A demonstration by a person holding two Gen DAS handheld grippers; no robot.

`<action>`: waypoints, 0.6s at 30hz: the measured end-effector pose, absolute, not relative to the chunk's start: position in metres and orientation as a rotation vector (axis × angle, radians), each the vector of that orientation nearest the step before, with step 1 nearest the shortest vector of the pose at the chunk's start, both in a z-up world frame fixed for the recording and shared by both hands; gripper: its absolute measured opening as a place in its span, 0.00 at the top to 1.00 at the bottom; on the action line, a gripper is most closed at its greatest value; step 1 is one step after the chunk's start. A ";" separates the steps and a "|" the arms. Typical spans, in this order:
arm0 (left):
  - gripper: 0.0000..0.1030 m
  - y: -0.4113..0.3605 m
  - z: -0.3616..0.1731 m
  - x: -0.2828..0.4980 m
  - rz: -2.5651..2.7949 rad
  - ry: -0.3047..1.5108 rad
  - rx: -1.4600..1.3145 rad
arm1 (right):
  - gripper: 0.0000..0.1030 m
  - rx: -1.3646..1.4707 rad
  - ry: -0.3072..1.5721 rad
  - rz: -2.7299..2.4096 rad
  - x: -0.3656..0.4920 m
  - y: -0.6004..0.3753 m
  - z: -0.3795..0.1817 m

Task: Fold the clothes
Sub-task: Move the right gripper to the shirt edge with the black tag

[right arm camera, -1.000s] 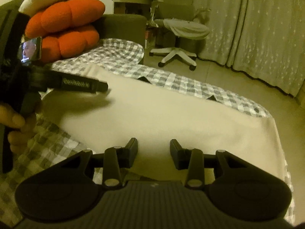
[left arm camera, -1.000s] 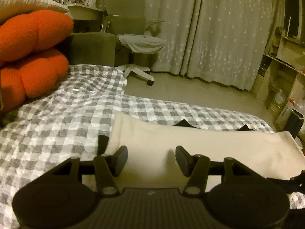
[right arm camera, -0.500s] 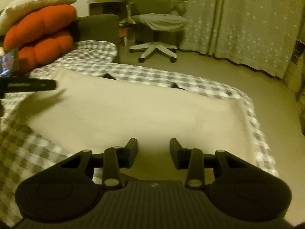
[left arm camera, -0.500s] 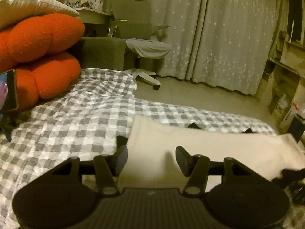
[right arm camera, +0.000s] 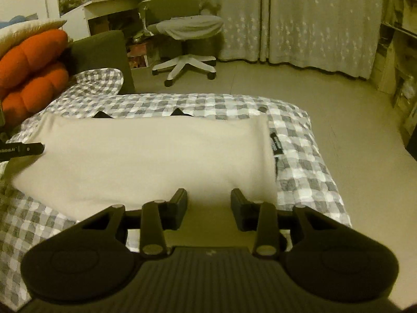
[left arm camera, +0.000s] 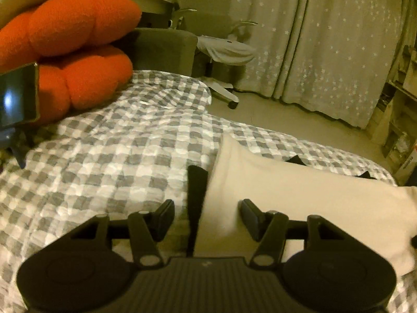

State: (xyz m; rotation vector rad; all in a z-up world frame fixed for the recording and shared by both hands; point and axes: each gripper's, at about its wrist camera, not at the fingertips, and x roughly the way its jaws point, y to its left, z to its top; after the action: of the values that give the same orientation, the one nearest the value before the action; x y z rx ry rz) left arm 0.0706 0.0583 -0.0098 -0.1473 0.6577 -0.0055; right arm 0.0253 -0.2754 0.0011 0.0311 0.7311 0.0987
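Left tool (right arm camera: pixel 23 150) half out of frame

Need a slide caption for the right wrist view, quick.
Right gripper, fingers closing on nothing, above the near edge of a cream garment spread on a checked bedcover.

One cream garment (right arm camera: pixel 156 156), folded flat; one checked bedcover (left arm camera: pixel 104 161); two orange cushions (left arm camera: pixel 67 52), stacked; one pale pillow (right arm camera: pixel 28 28) above them; one office chair (right arm camera: pixel 185 34); two curtain panels (right arm camera: pixel 299 18); two black tabs (right arm camera: pixel 179 112) at the garment's far edge.
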 end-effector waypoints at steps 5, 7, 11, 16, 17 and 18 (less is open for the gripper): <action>0.43 0.064 -0.010 0.072 -0.001 0.662 -0.146 | 0.70 0.073 0.743 0.091 0.025 -0.284 0.004; 0.43 0.064 -0.010 0.072 -0.001 0.664 -0.147 | 0.70 0.081 0.745 0.092 0.024 -0.286 0.004; 0.43 0.064 -0.008 0.071 0.002 0.666 -0.149 | 0.71 0.111 0.745 0.085 0.021 -0.294 0.008; 0.43 0.065 -0.007 0.073 -0.001 0.675 -0.147 | 0.72 0.123 0.749 0.086 0.019 -0.299 0.011; 0.43 0.065 -0.007 0.073 -0.002 0.676 -0.143 | 0.71 0.120 0.751 0.087 0.019 -0.300 0.011; 0.42 0.066 -0.007 0.073 -0.003 0.676 -0.142 | 0.70 0.124 0.753 0.085 0.018 -0.301 0.011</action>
State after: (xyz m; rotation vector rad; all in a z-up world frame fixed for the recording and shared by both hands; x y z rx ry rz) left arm 0.0729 0.0655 -0.0068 -0.1416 0.6758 -0.0028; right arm 0.0182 -0.3009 0.0114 0.1240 0.7531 0.0852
